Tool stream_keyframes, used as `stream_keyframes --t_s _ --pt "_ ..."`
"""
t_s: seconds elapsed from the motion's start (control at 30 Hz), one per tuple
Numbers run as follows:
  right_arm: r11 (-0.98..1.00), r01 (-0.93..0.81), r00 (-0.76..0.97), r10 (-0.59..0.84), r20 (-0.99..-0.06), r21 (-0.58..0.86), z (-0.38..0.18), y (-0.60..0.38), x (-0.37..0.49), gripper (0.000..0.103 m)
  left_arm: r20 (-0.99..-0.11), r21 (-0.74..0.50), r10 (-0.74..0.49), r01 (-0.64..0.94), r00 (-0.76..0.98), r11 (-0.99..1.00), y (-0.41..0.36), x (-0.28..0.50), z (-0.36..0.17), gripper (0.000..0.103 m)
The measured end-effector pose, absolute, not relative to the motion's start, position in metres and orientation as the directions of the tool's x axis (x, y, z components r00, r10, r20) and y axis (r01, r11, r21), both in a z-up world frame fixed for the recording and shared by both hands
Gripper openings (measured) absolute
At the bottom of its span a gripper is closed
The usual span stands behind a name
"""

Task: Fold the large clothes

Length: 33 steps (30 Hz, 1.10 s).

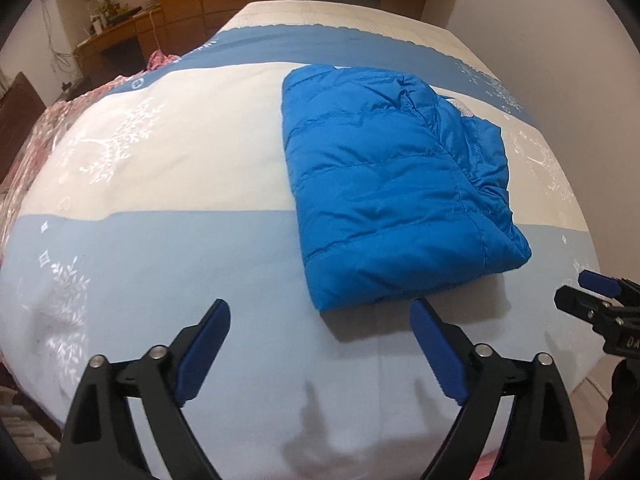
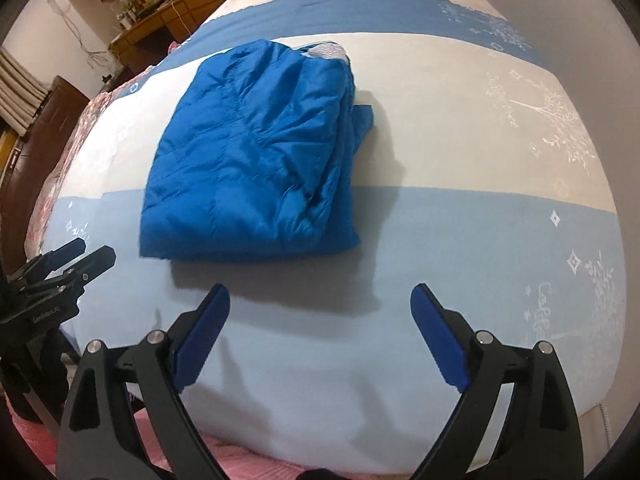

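Observation:
A bright blue puffer jacket [image 1: 392, 184] lies folded into a thick rectangle on the bed; it also shows in the right wrist view [image 2: 256, 160]. A bit of grey lining shows at its far edge. My left gripper [image 1: 320, 316] is open and empty, hovering just short of the jacket's near edge. My right gripper [image 2: 320, 300] is open and empty, a little back from the jacket's near edge. The right gripper also shows at the right edge of the left wrist view [image 1: 596, 300], and the left gripper at the left edge of the right wrist view [image 2: 84, 256].
The bed cover [image 1: 180, 260] has pale blue, white and darker blue bands. A pink floral blanket [image 1: 44, 136] hangs along the bed's left side. A wooden desk and cabinets [image 1: 120, 36] stand behind. A white wall [image 1: 540, 20] borders the right side.

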State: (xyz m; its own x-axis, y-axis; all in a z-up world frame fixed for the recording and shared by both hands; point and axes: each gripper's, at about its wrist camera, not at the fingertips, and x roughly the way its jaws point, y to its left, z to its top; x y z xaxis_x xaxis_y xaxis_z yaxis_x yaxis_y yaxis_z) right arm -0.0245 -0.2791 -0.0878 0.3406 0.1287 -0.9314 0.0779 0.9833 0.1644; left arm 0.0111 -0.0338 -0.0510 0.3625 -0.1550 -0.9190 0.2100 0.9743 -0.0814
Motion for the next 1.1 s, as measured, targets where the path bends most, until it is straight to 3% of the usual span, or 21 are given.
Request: stream_keyframes --t_s 0.67,1.1 --pt "0.992 0.047 0.345 0.094 -0.934 0.117 -0.052 -0.249 -0.063 0.094 -0.893 -0.079 -0.146 0.172 0.425 0.982 -0.016 -0.038 0.002 0.093" --pt "0.993 0.081 0.345 0.052 -0.937 0.085 -0.050 -0.248 -0.072 0.094 -0.892 -0.067 -0.145 0.192 0.427 0.979 -0.014 -0.049 0.009 0.093"
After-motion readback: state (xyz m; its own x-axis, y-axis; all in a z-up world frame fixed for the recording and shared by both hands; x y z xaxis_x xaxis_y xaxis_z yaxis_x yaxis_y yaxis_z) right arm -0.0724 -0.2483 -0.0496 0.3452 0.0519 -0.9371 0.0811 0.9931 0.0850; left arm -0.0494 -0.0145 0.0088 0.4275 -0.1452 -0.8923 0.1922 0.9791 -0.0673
